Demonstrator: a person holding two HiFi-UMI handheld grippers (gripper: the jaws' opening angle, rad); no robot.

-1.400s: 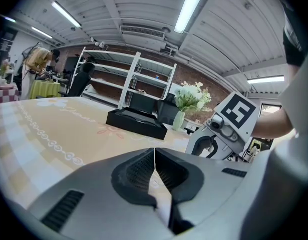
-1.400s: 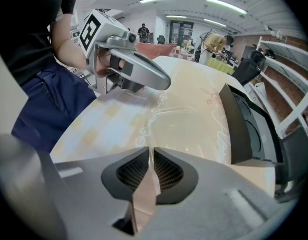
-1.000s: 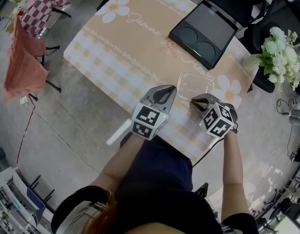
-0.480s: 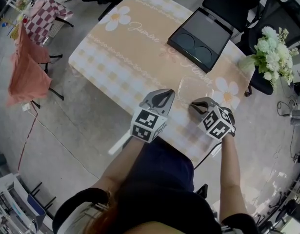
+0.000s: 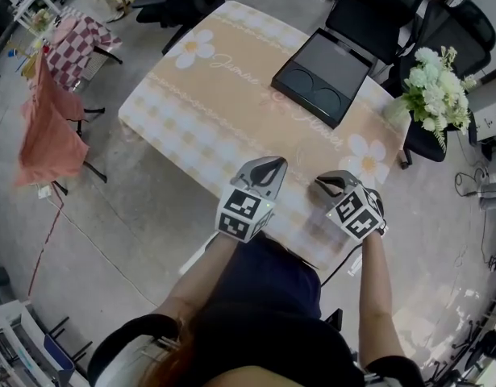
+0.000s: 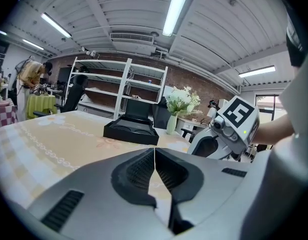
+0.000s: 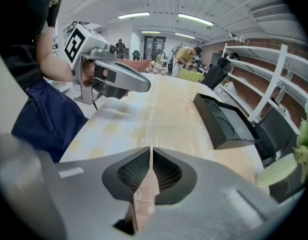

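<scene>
I hold my left gripper point(image 5: 267, 163) and right gripper point(image 5: 323, 184), jaws pressed together and empty, side by side short of the black rectangular two-well tray point(image 5: 322, 67) lying straight ahead.

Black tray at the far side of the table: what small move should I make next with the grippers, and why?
Probably open the right gripper and ease it forward toward the black tray. Its jaws are together on nothing, like those of the left gripper, and both grippers are at the near edge of the table, well short of the tray.
</scene>
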